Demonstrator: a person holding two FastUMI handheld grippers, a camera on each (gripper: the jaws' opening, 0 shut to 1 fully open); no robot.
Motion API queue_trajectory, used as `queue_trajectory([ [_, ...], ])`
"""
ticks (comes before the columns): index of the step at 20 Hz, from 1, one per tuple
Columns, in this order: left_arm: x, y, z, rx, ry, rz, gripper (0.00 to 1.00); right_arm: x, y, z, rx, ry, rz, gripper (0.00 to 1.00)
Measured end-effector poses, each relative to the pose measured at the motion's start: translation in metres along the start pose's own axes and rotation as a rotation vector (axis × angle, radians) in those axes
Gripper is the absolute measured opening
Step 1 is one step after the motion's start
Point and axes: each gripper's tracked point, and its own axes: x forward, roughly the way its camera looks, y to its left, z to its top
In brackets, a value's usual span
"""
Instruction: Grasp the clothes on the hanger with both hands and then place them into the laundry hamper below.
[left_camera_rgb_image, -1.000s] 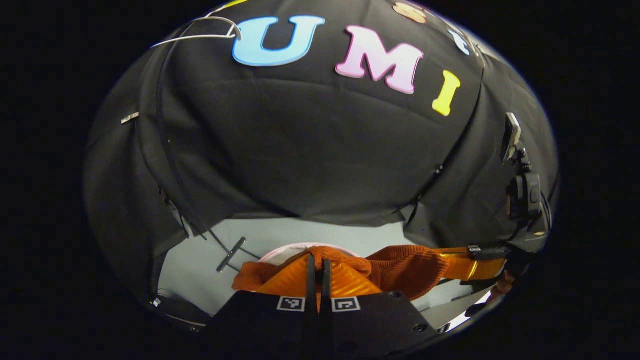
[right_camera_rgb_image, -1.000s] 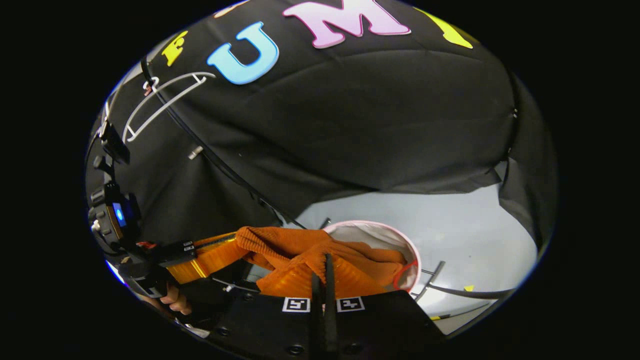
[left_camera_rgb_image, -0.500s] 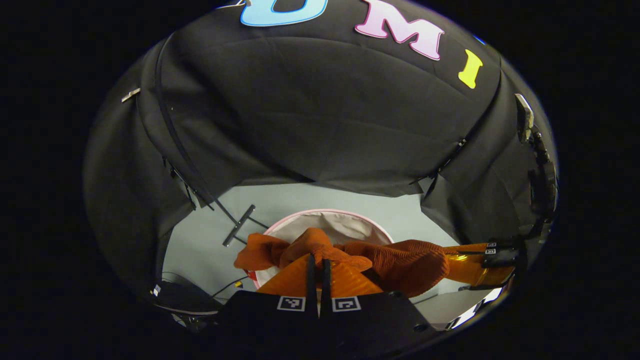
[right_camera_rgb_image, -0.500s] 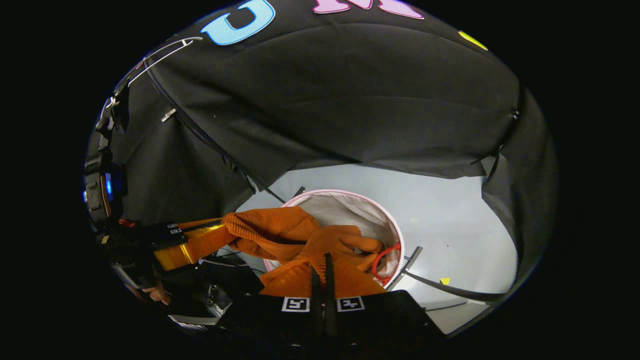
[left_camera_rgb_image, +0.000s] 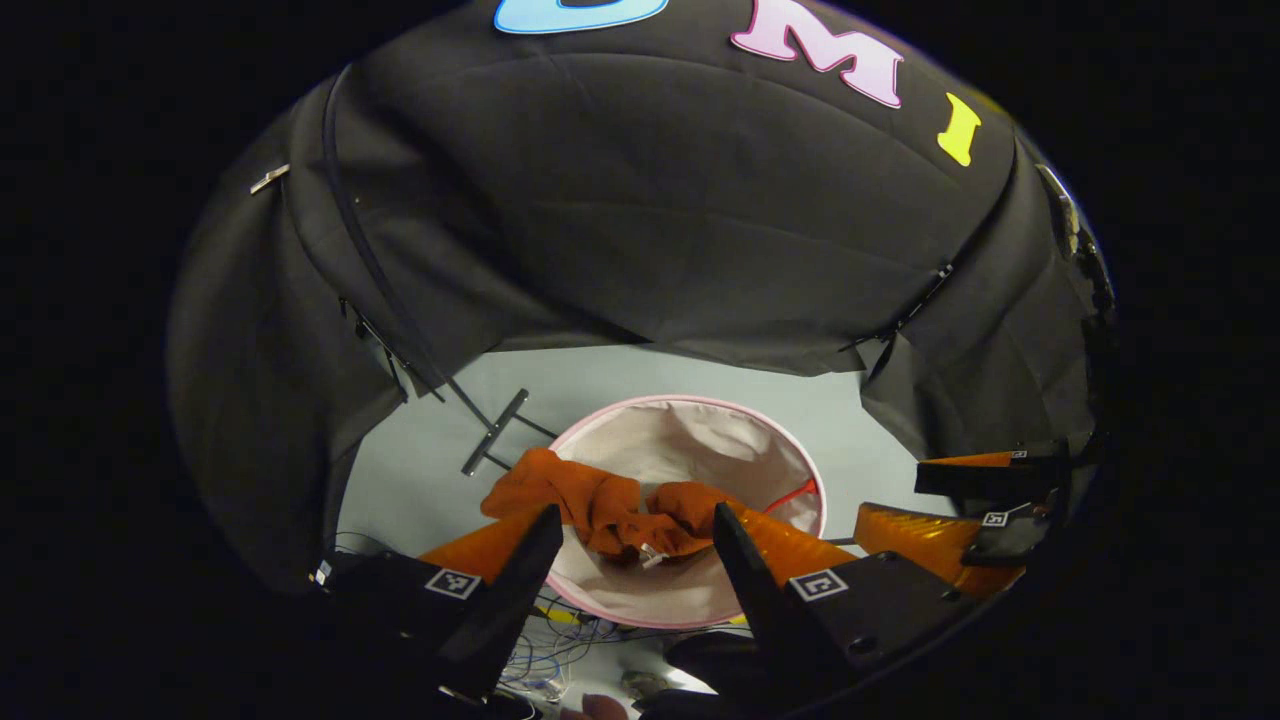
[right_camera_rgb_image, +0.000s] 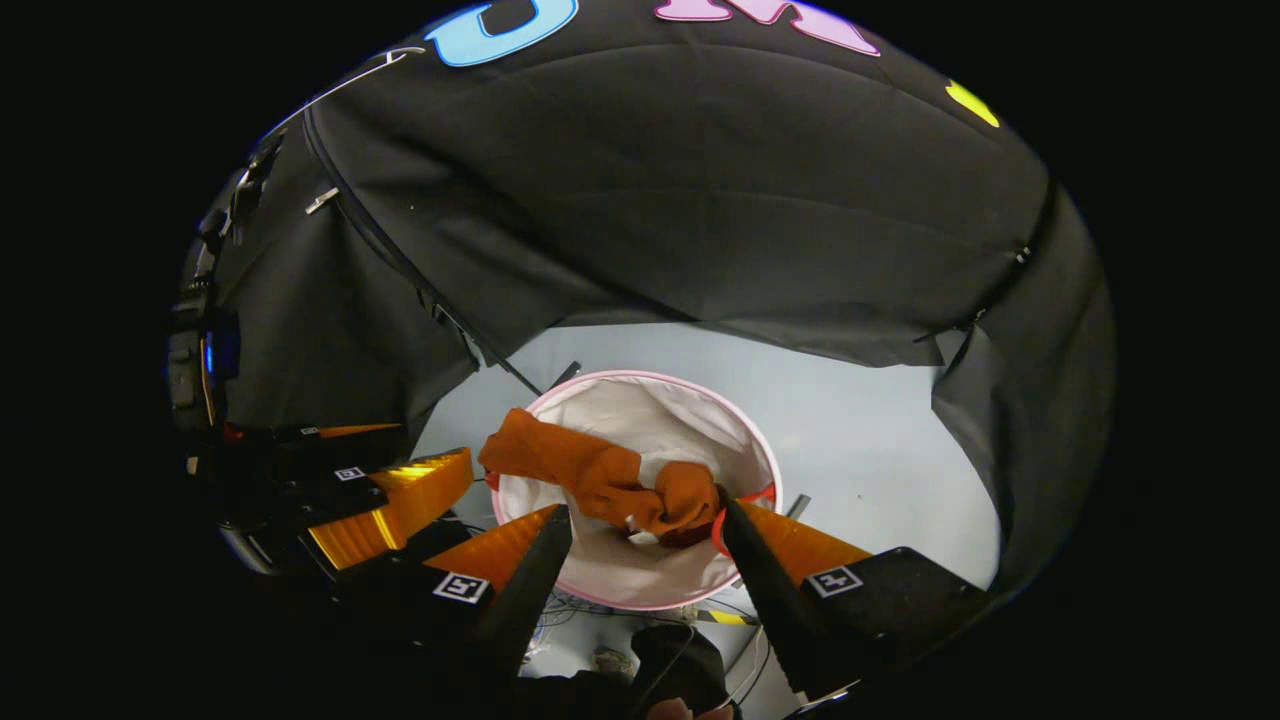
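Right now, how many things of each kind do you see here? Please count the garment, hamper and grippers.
Garment: 1, orange, lying in the hamper with one end over the rim.
Hamper: 1, round, pink rim.
Grippers: 2, left gripper and right gripper, both open above the hamper.
Total: 4.

Hamper (left_camera_rgb_image: 806, 462) on floor (left_camera_rgb_image: 420, 480), below and ahead of both my claws. Clothes (left_camera_rgb_image: 600, 505) in hamper, one end draped over its left rim. My left claw (left_camera_rgb_image: 632, 535) spread wide above near rim; right claw (right_camera_rgb_image: 645, 530) same, just beside it. Booth wall (left_camera_rgb_image: 640, 230) behind hamper. Metal bar (left_camera_rgb_image: 493, 433) on floor, left of hamper. Cables (left_camera_rgb_image: 535, 655) on floor at hamper's near side.
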Motion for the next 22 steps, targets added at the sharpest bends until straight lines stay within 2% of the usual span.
queue_trajectory([
  [1, -0.003, 0.001, 0.001, -0.010, -0.004, -0.004, 0.92, 0.000, 0.004, 0.002, -0.006, -0.003, 0.000, 0.99],
  [2, -0.007, 0.001, 0.002, -0.020, -0.012, -0.008, 0.96, -0.001, 0.006, 0.002, -0.011, -0.007, -0.002, 0.99],
  [5, -0.028, 0.010, 0.006, -0.047, -0.042, -0.004, 0.96, -0.013, 0.010, 0.002, -0.018, -0.028, -0.017, 0.99],
  [8, -0.060, 0.016, 0.026, -0.076, -0.128, -0.002, 0.96, -0.034, 0.015, 0.019, -0.022, -0.103, -0.030, 0.99],
  [9, -0.075, 0.018, 0.031, -0.077, -0.160, -0.002, 0.96, -0.048, 0.020, 0.027, -0.021, -0.134, -0.037, 0.99],
  [10, -0.090, 0.019, 0.039, -0.075, -0.197, -0.001, 0.96, -0.062, 0.024, 0.035, -0.013, -0.171, -0.046, 0.94],
  [11, -0.107, 0.021, 0.048, -0.068, -0.240, -0.003, 0.96, -0.076, 0.028, 0.043, -0.004, -0.211, -0.058, 0.99],
  [14, -0.163, 0.025, 0.070, -0.035, -0.369, -0.007, 0.96, -0.126, 0.041, 0.068, 0.033, -0.345, -0.083, 0.99],
  [22, -0.336, 0.025, 0.087, -0.009, -0.670, -0.041, 0.95, -0.300, 0.066, 0.102, 0.050, -0.685, -0.156, 0.99],
])
